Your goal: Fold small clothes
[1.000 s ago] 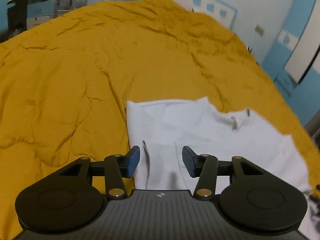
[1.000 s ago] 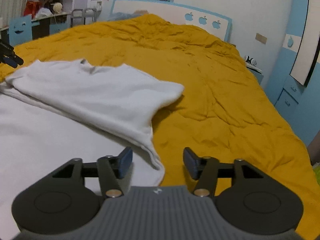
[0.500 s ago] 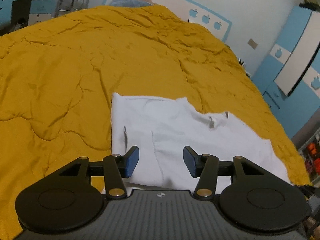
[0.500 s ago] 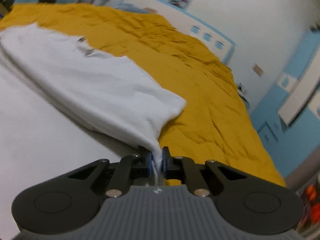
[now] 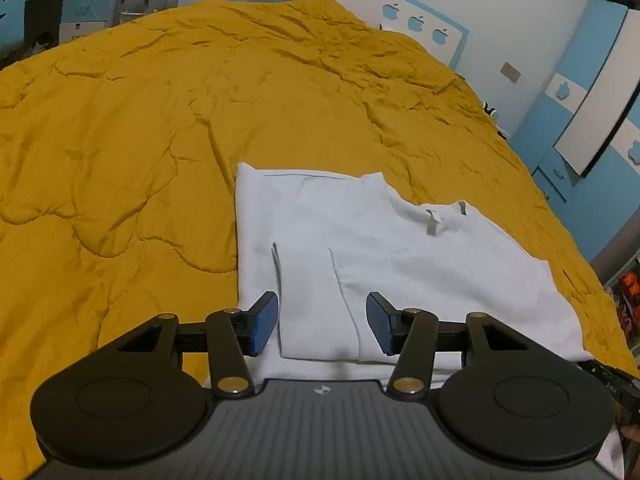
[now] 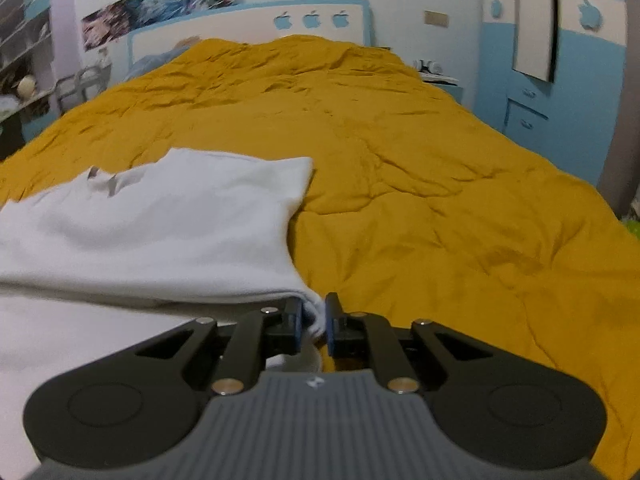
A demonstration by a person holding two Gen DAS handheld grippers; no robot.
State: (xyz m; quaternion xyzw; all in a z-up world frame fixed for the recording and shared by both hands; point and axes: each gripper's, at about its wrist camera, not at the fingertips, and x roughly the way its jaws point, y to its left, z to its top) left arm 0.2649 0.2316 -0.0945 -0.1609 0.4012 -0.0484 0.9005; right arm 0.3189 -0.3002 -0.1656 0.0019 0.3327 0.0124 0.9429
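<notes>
Your left claw (image 5: 322, 322) body hides the near hem of the white shirt (image 5: 400, 264), and the shirt's right corner runs off behind the claw housing at the lower right. In the right wrist view, the shirt (image 6: 160, 224) is cut off by the left edge, and its neck label is smeared by blur. Your right claw (image 6: 312, 322) covers the pinched fold, so you cannot tell how many layers sit between the pads. The posters (image 6: 160, 12) on the wall are too blurred to read, and the shelves (image 6: 24, 52) at far left hold items too small to name.
</notes>
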